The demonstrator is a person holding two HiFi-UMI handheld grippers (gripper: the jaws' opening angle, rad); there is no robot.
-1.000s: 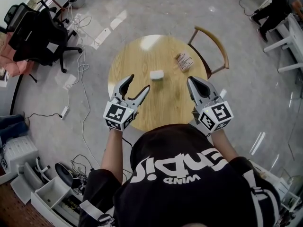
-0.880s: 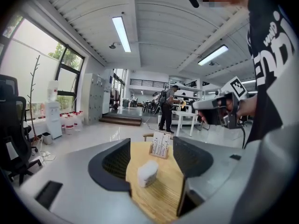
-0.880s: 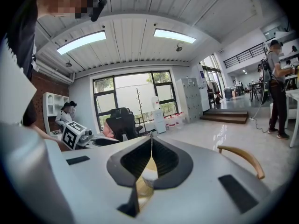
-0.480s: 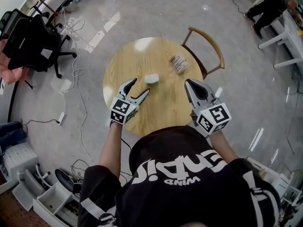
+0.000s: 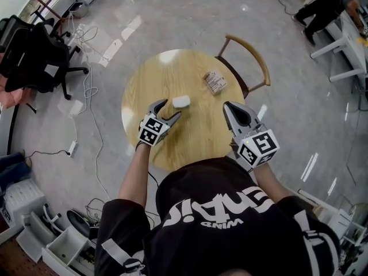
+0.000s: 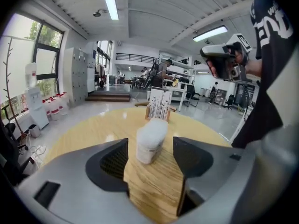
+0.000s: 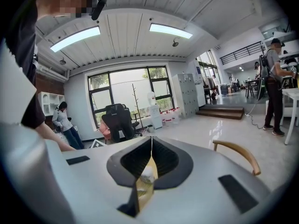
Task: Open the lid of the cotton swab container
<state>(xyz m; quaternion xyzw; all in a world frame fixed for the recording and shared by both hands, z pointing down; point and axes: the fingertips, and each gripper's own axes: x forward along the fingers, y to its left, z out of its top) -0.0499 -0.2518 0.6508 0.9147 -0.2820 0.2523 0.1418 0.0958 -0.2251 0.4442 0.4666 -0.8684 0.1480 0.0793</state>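
Note:
The cotton swab container (image 5: 181, 101) is a small white box with a rounded lid, standing on the round wooden table (image 5: 195, 140). My left gripper (image 5: 171, 108) is open just short of it, one jaw on each side of its near end and not touching it. In the left gripper view the container (image 6: 150, 140) stands upright just beyond the open left gripper (image 6: 150, 158). My right gripper (image 5: 226, 106) is shut and empty, off to the container's right. In the right gripper view the right gripper (image 7: 151, 141) has its jaws pressed together, and the container (image 7: 147, 172) shows only as a sliver below them.
A striped packet (image 5: 214, 81) lies at the table's far right side. A wooden chair (image 5: 253, 56) stands beyond it. Office chairs (image 5: 34, 50) and floor cables are to the left. People stand farther back in the room.
My left gripper has moved forward across the table until its open jaws reach the container. The right gripper has hardly shifted and stays shut.

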